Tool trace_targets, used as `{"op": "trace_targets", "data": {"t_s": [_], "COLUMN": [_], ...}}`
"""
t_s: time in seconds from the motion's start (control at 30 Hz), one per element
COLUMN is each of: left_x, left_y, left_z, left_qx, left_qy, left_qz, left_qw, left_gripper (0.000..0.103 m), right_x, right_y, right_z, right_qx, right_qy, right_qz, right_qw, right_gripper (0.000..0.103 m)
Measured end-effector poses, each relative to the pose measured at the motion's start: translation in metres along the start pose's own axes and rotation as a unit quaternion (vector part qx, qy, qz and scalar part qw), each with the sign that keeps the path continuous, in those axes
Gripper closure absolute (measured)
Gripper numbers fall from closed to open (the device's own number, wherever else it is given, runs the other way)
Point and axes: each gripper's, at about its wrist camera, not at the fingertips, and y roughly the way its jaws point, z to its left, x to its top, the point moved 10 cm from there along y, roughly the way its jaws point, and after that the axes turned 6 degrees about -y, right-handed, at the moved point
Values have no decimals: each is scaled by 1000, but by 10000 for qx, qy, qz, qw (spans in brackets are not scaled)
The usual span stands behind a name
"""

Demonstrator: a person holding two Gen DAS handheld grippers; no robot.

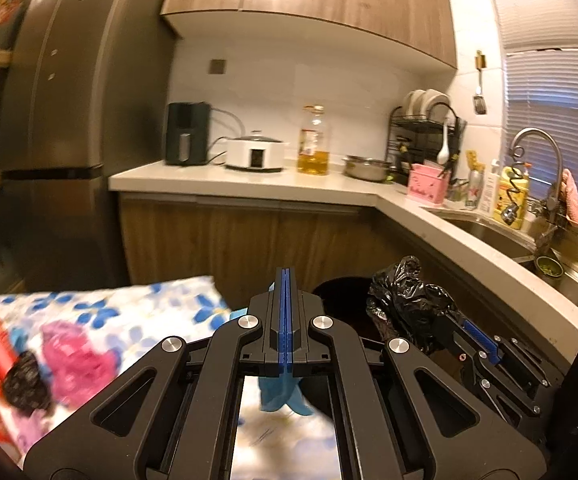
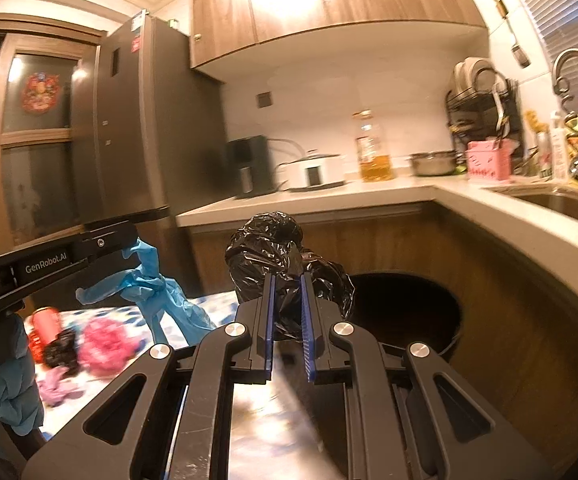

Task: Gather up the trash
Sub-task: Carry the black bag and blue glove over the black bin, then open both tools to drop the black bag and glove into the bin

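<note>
Two bits of rubbish are up in the air! The crumpled blue plastic glove (image 2: pixel 157 288) dangles at centre left of the right wrist view, pinched in the left hand-held gripper (image 1: pixel 285 280), whose blue pads are pressed flat together with the glove trailing out beneath them. Just right of it, at the centre of that view, the scrunched black plastic bag (image 2: pixel 277 252) bulges above the tips of the right hand-held gripper (image 2: pixel 287 280); its jaws stand only a narrow gap apart, clamped on the bag's lower folds.

Behind the bag, at centre right, gapes the round dark bin (image 2: pixel 409 312), set against the wooden cabinet front below the pale worktop (image 2: pixel 369 196).

Lower left in both views lies the table with the blue-flowered white cloth (image 1: pixel 101 312), and more litter is on it: a red cylindrical can (image 2: pixel 45 326), a small black wad (image 2: pixel 61 350) touching it, a crumpled pink plastic piece (image 2: pixel 107 346) just beside that and a lilac scrap (image 2: pixel 55 390) nearer the lower edge, all blurred.

Up on the worktop stand a bottle of yellow oil (image 1: pixel 313 142) and a white cooker (image 1: pixel 253 154), with the grey fridge (image 1: pixel 77 92) at upper left.
</note>
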Motion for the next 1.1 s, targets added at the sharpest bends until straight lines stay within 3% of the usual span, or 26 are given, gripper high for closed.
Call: {"op": "trace_targets", "data": {"t_s": [0.2,0.43,0.7,1.1], "left_x": [13,14,-2,-12], "left_y": [38,79,116,137], "left_z": [-46,-80,-88,-89], "left_qx": [-298,-468,-504,-559], "left_qy": [251,418,414,399], "left_qz": [-48,-8,224,413], "left_qw": [9992,9980,9976,9968], "left_gripper": [103,103,103,103], "right_x": [10,10,6,3], "right_y": [12,29,47,60], "right_z": [-44,-74,-88,-94], "right_qx": [-441,-638,-695,-672], "right_qy": [26,79,85,172], "right_qz": [-66,45,201,276], "right_qw": [9990,9979,9973,9972], "right_gripper": [90,90,90,88]}}
